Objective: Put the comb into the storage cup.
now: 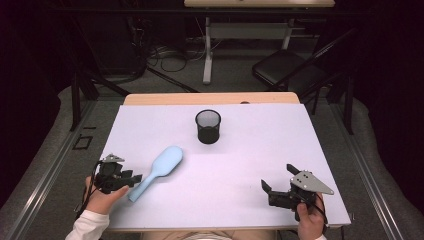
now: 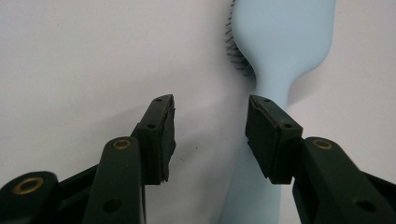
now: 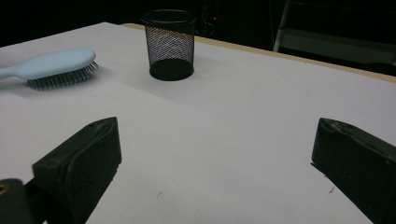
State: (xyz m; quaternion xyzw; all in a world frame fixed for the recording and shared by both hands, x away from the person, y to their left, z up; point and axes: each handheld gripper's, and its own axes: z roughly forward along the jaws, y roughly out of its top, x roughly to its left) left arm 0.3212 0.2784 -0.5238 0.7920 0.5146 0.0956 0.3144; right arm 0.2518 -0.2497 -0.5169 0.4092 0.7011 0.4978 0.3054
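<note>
I see the left hand-held gripper released at the surface's near-left corner, jaws apart beside the blue hairbrush handle, not clasping it. Right hand-held gripper spread wide near the near-right corner. Mesh cup stands toward the far edge.

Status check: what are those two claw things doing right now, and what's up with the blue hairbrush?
Left gripper open at hairbrush handle, not gripping. Right gripper open, idle. Brush flat, bristles down. Mesh cup apart, nothing blocking.
</note>
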